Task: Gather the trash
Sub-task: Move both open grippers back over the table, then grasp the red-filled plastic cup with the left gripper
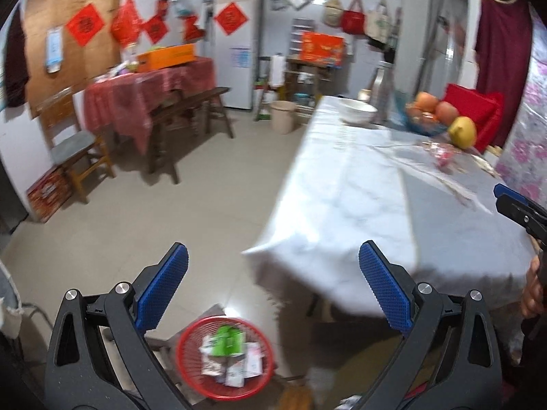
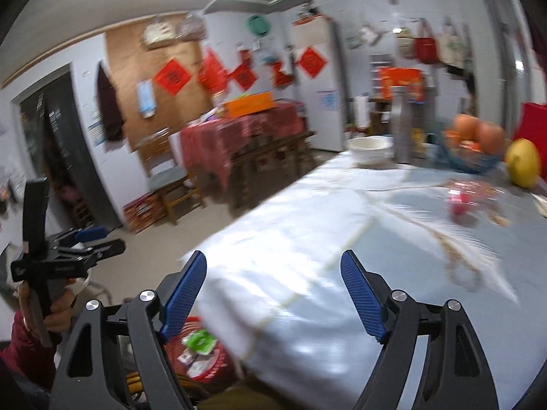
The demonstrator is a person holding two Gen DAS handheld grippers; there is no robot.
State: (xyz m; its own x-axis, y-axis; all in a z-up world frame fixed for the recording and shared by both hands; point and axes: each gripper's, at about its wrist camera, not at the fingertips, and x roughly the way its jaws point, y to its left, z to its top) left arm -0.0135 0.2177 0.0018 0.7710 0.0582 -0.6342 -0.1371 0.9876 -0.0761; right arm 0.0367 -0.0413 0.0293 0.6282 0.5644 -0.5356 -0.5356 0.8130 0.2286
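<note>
- Trash point(image 1: 225, 352) is being held in a red mesh basket point(image 1: 184, 358) that is sitting low beside the near corner of the table, below the level of the tabletop; white wrappers and a green packet point(image 1: 227, 340) are lying inside it.
- In the right wrist view the same basket point(image 2: 218, 362) is being partly hidden behind the right gripper's left finger, with the green packet point(image 2: 201, 341) showing on top.
- The left gripper point(image 1: 273, 294) is being held above the basket, its jaws standing wide apart with nothing between the blue pads point(image 1: 162, 288).
- The right gripper point(image 2: 273, 295) is being held over the near end of the table point(image 2: 307, 239), its jaws likewise wide apart and gripping nothing.
- A crumpled clear-and-red wrapper point(image 2: 468, 201) is lying on the white tablecloth point(image 1: 342, 188) toward the far right, well apart from both grippers; it is too blurred for its details to be told.
- In the left wrist view that wrapper point(image 1: 442, 155) is being seen just in front of a yellow fruit point(image 1: 462, 132).
- A white bowl point(image 1: 359, 111), a metal flask point(image 2: 401, 124) and a blue fruit basket point(image 1: 425, 126) with orange fruit are standing at the far end of the table.
- Both views are being smeared by motion blur.
</note>
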